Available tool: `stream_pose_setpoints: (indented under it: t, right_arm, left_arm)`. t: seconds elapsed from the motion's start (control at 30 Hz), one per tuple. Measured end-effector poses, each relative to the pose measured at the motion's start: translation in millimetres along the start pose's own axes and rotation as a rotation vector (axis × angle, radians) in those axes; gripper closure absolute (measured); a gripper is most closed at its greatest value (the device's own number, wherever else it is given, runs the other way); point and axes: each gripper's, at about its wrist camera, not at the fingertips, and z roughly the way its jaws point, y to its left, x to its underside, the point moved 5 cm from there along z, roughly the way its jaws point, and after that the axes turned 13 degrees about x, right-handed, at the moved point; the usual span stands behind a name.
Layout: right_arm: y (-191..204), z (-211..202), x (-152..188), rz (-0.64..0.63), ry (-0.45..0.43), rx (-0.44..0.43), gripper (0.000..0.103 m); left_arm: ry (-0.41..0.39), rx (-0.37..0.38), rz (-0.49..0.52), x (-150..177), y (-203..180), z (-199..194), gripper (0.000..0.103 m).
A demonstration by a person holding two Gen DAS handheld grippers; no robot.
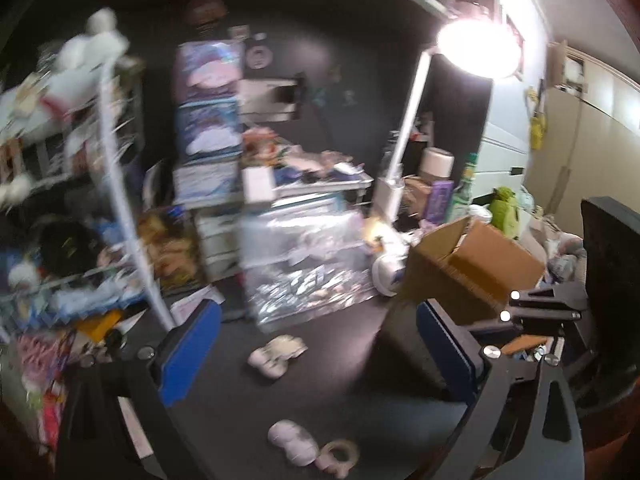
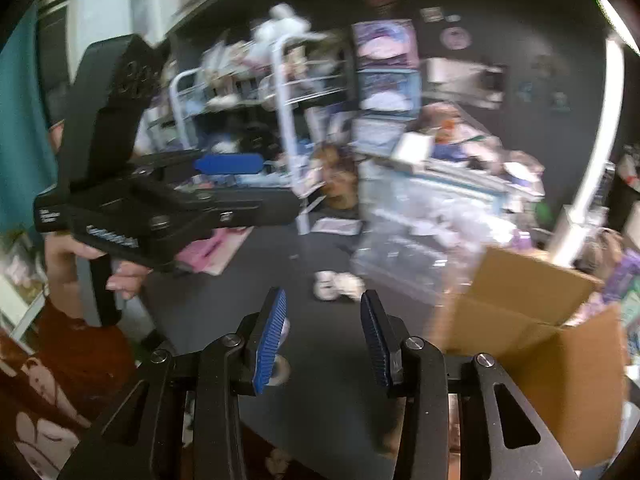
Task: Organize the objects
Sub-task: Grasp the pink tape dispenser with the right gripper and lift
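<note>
Small pale toys lie on the dark desk: one pair (image 1: 276, 354) ahead of my left gripper (image 1: 318, 346), and another pale toy (image 1: 292, 442) beside a ring-shaped piece (image 1: 338, 454) close under it. The left gripper's blue pads stand wide apart with nothing between them. In the right wrist view my right gripper (image 2: 322, 340) is partly open and empty, and the pale pair (image 2: 336, 280) lies beyond its tips. A hand holds the left gripper (image 2: 260, 184) at the left of that view. An open cardboard box (image 1: 472, 264) (image 2: 532, 320) stands at the right.
A white wire rack (image 1: 116, 184) crammed with toys stands at the left, with stacked boxes (image 1: 208, 120) and clear plastic bins (image 1: 304, 256) at the back. A white desk lamp (image 1: 476, 46) glares at the upper right. Both views are motion-blurred.
</note>
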Motion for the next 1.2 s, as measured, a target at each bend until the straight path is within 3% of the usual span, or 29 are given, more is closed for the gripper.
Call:
stream_pose_setpoints:
  t: [0.27, 0.43, 0.57, 0.77, 0.87, 1.0, 1.2]
  right_arm:
    - [59, 55, 44, -0.037, 0.099, -0.063, 0.063]
    - [68, 95, 83, -0.029, 0.191, -0.009, 0.053]
    - [68, 116, 102, -0.036, 0.236, 0.031, 0.053]
    - [68, 125, 106, -0.080, 0.243, 0.086, 0.054]
    - [68, 128, 108, -0.092, 0.245, 0.082, 0.064]
    - [69, 127, 109, -0.126, 0.228, 0.105, 0.069]
    - [63, 109, 96, -0.128, 0.168, 0.091, 0.070]
  left_arm:
    - [0.042, -0.042, -0.066, 62, 45, -18, 0.005]
    - [0.073, -0.048, -0.104, 91, 60, -20, 0.005]
    - [0.086, -0.042, -0.124, 102, 65, -20, 0.005]
    - [0.107, -0.034, -0.126, 107, 61, -14, 0.005]
    - [0.127, -0.032, -0.122, 109, 58, -10, 0.005]
    - [0.152, -0.025, -0.116, 109, 51, -4, 0.005]
    - [0.178, 0.066, -0.107, 102, 32, 7, 0.006]
